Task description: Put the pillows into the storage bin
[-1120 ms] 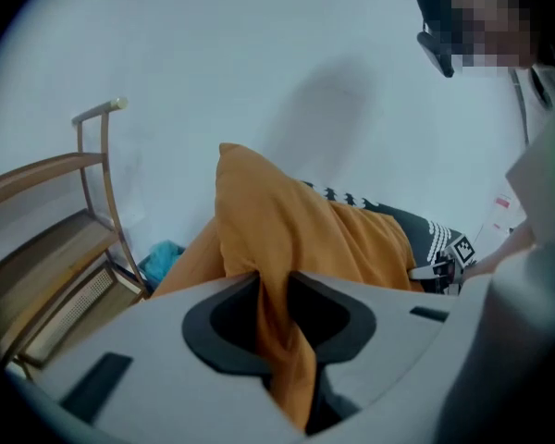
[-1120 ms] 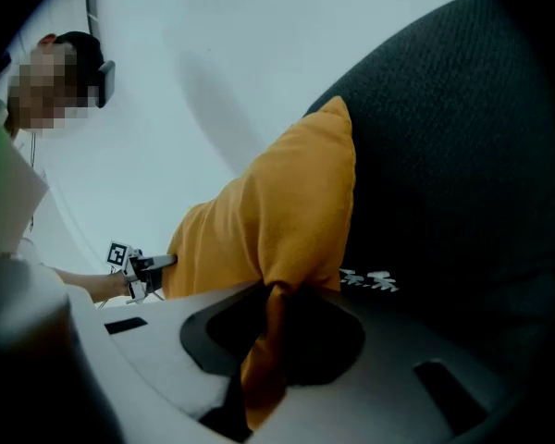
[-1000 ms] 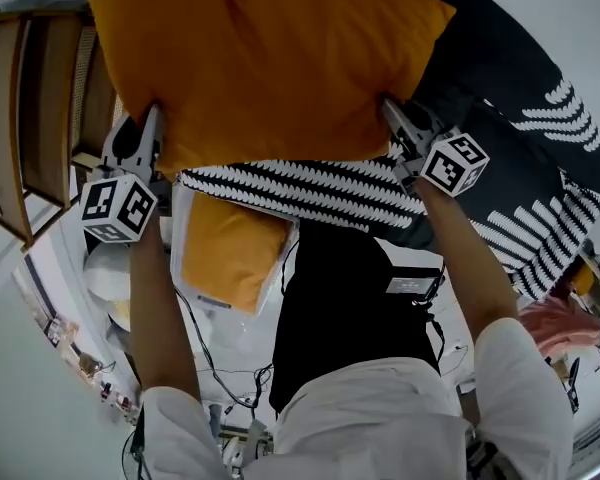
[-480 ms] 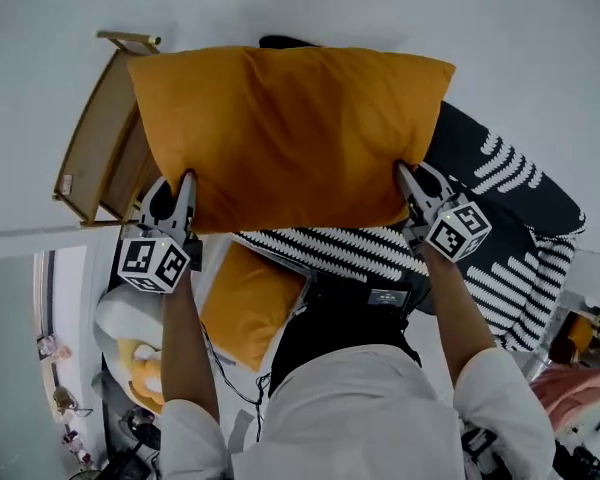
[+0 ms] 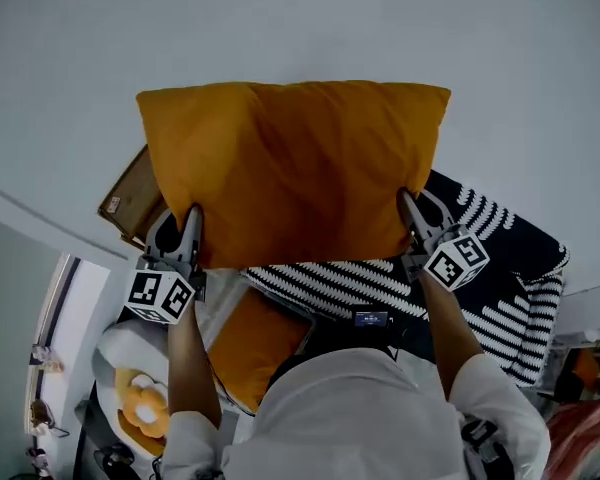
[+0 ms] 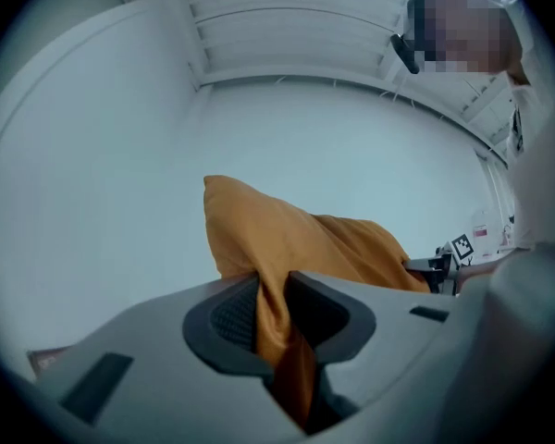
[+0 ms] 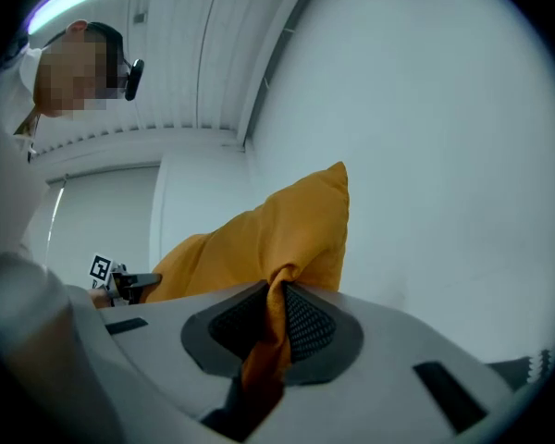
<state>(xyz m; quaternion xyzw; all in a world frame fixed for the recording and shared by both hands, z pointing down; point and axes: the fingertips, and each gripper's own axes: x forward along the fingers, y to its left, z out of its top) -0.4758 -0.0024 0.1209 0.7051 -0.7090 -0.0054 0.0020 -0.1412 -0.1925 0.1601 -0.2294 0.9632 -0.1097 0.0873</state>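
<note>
A pillow (image 5: 290, 173) hangs at centre, pinched at its 7 o'clock corner by the left gripper (image 5: 191, 218) and at its 5 o'clock corner by the right gripper (image 5: 407, 203). Beneath it lie bedding (image 5: 480, 268) at 4 o'clock, a second pillow (image 5: 255, 343) at 7 o'clock and a furniture frame (image 5: 130, 193) at 9 o'clock.

You've got two grippers in hand, the left gripper (image 5: 193, 212) and the right gripper (image 5: 404, 197). Two orange pillows show, the upper pillow (image 5: 290, 168) and the lower pillow (image 5: 255, 343), plus one wooden frame (image 5: 130, 193).
</note>
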